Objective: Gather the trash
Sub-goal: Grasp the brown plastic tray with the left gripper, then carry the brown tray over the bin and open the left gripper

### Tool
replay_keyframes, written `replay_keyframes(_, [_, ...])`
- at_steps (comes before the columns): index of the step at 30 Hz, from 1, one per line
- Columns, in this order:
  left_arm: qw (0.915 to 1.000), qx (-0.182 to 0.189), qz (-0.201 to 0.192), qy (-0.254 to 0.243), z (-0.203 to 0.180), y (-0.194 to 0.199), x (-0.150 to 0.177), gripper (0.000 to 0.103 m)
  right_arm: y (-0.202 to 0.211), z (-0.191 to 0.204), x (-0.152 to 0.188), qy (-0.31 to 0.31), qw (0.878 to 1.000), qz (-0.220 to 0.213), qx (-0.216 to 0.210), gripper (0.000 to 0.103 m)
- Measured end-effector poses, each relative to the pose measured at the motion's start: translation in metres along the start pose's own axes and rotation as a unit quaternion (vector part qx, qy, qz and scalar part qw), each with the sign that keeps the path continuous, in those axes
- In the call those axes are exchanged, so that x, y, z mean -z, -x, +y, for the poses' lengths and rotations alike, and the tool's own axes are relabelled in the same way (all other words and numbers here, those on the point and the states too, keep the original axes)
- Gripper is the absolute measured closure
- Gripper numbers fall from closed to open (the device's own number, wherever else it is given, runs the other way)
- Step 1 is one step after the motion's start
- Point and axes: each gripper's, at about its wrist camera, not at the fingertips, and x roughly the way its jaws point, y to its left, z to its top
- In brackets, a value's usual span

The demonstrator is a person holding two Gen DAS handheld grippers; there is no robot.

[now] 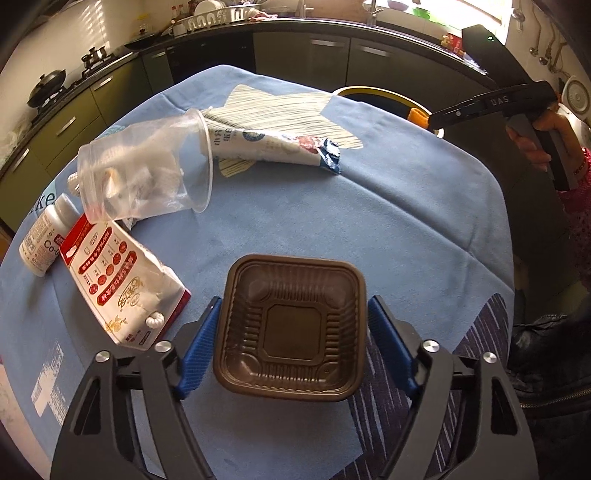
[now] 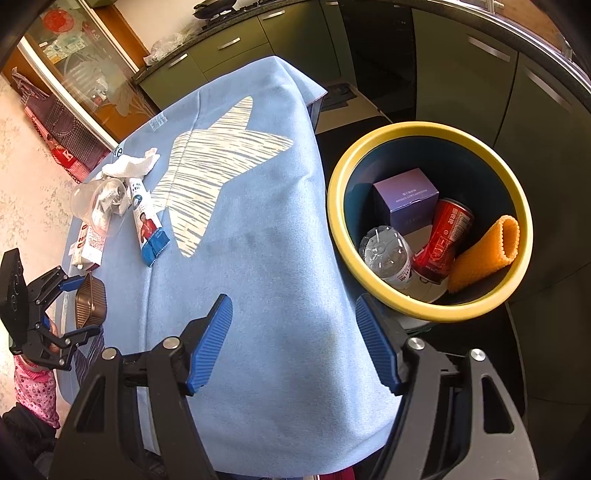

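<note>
1. Kitchen; blue-clothed tabletop (image 2: 258, 258).
2. Left gripper (image 1: 293, 332) clamped on brown plastic tray (image 1: 291, 328) at near edge.
3. Right gripper (image 2: 291, 339) wide, empty, beside yellow-rimmed bin (image 2: 369, 280) off far-right edge.
4. Step: tray grasped. Next, probably: lift, carry across to bin, release.

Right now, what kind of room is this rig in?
A home kitchen, most likely. A gas stove with a wok stands on the counter, a dish rack sits by the sink faucet, and green cabinets run below. The work surface is a table under a blue cloth.
</note>
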Motion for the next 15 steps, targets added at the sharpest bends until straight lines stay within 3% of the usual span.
replay_keyframes(8, [0.9994, -0.029, -0.01, 0.017, -0.003, 0.005, -0.003, 0.033, 0.0, 0.002, 0.001, 0.002, 1.0, 0.001, -0.001, 0.037])
replay_keyframes(15, [0.9979, -0.052, -0.028, 0.025, -0.011, 0.02, -0.026, 0.033, 0.008, -0.004, 0.004, -0.006, 1.0, -0.009, 0.0, 0.037])
